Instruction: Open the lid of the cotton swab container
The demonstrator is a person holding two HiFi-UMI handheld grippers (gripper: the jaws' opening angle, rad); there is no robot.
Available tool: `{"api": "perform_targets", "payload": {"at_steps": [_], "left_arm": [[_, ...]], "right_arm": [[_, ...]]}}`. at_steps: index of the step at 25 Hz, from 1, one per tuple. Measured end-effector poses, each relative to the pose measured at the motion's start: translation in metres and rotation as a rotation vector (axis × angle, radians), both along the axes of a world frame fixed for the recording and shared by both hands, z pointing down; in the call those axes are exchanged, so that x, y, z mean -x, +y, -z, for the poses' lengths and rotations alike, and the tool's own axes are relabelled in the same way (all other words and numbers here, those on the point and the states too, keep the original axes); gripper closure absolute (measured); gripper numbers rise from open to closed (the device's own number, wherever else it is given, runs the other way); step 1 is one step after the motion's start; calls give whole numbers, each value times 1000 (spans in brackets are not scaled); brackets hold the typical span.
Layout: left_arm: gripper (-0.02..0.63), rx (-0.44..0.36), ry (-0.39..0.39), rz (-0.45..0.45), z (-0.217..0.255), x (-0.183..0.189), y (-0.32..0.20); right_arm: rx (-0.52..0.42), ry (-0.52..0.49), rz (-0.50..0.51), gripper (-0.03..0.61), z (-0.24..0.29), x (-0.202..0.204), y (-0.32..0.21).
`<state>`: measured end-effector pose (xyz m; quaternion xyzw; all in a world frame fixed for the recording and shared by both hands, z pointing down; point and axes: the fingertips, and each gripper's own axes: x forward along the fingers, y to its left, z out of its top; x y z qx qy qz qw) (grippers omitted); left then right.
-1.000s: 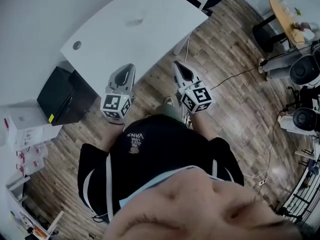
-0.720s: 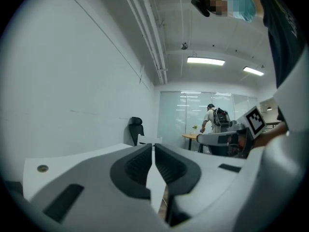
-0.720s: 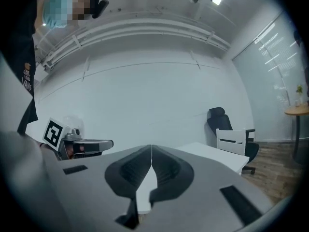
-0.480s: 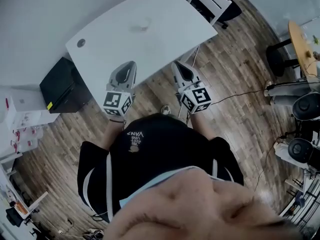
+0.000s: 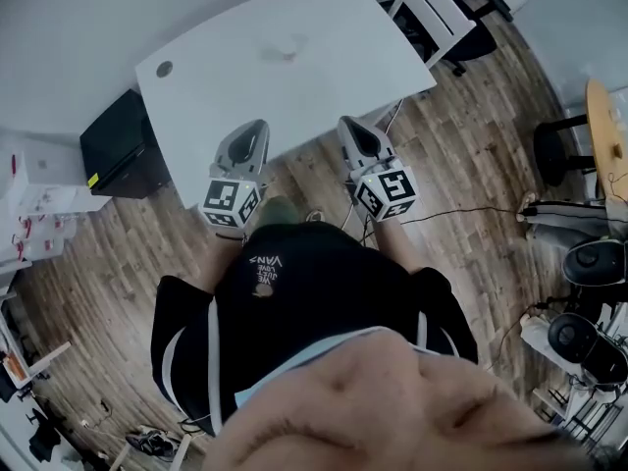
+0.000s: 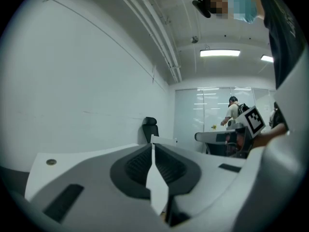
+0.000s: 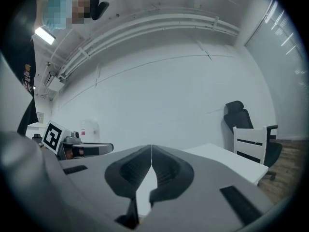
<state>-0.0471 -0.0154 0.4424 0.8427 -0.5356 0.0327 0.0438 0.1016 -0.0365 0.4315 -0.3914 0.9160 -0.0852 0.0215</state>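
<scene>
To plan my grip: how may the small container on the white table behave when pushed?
The container looks small and see-through, so probably light plastic. The table top looks smooth, so it may slide rather than tip. Its shape is too blurred to judge rolling.

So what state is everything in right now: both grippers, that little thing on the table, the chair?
Left gripper: shut, empty.
Right gripper: shut, empty.
Container: on the table, untouched; too small to tell if the lid is on.
White chair: upright, at the table's end.
</scene>
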Motion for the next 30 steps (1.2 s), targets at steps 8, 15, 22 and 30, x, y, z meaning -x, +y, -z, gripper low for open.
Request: {"api": "perform_targets", "payload": {"at_steps": [8, 15, 22, 30], "left_arm": [[584, 6, 2, 19, 1, 2, -27], [584, -22, -2, -9, 11, 4, -69], [584, -39, -14, -16, 19, 18, -111], [584, -59, -30, -32, 26, 28, -157]], "right_arm": [[8, -5, 21, 566, 0, 3, -26], [-3, 2, -2, 566, 4, 6, -61], [-13, 5, 5, 566, 8, 24, -102], [-20, -5, -12, 566, 11, 36, -148]]}}
